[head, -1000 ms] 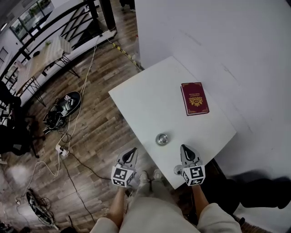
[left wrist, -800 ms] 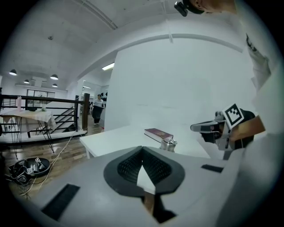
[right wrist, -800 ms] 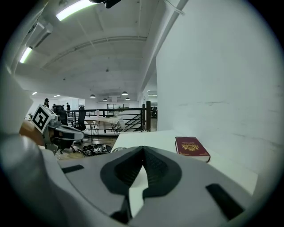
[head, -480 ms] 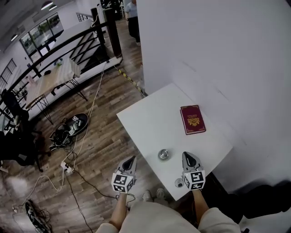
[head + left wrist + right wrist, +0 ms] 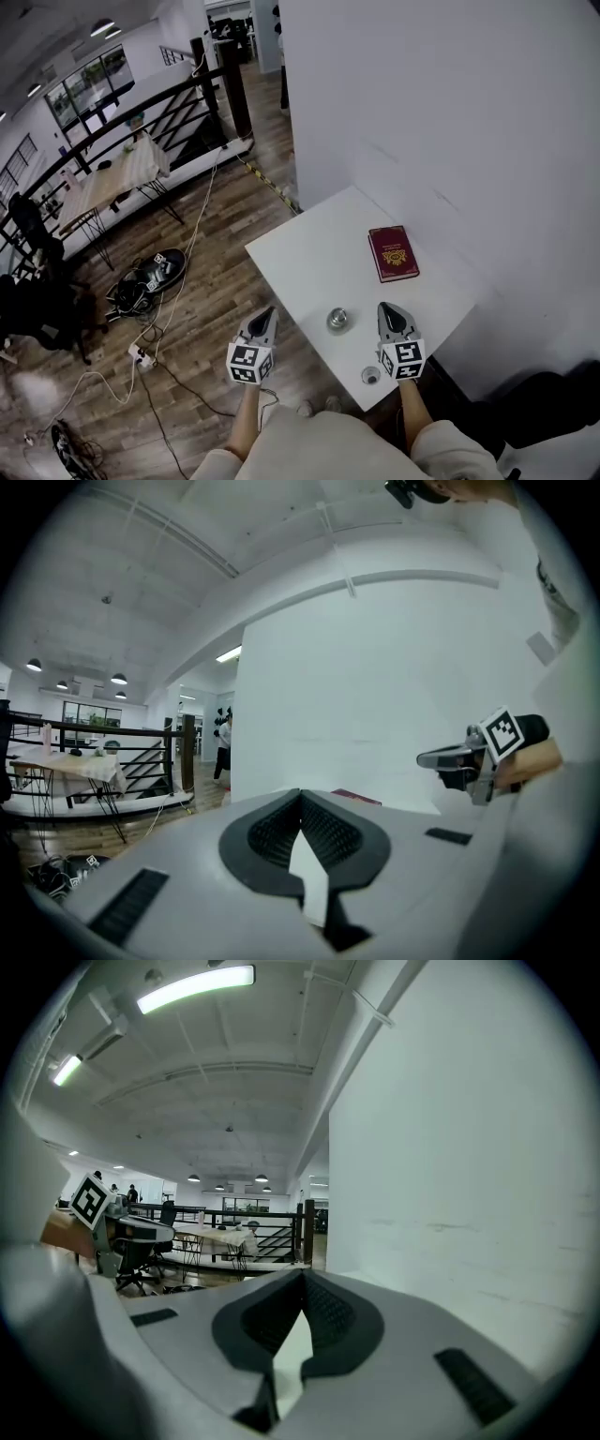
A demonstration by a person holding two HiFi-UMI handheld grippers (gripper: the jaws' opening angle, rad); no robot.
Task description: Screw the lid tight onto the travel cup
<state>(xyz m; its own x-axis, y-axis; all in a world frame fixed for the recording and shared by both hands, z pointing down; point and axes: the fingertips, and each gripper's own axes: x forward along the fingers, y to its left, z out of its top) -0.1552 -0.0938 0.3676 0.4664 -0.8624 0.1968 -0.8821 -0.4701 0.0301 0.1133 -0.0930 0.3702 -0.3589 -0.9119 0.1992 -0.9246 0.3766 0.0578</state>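
Seen from above, the silver travel cup [image 5: 339, 321] stands upright near the front edge of the white table [image 5: 309, 258]. Its small round lid [image 5: 371, 376] lies on the table near the front corner, just left of my right gripper's marker cube. My left gripper [image 5: 264, 319] hangs over the floor left of the table, shut and empty. My right gripper [image 5: 388, 315] is over the table to the right of the cup, shut and empty. In the left gripper view the jaws [image 5: 302, 803] meet, and the right gripper [image 5: 469, 759] shows beyond. The right gripper view shows its jaws [image 5: 302, 1283] closed.
A red book [image 5: 394, 253] lies on the table behind the cup, close to the white wall [image 5: 450, 141]. Cables and a power strip [image 5: 141, 356] lie on the wood floor to the left. Further left stand a black railing [image 5: 141, 112] and another table [image 5: 112, 183].
The head view has lifted, so the table looks smaller and more of the room shows. Both grippers stay shut near the table's front edge, beside the cup.
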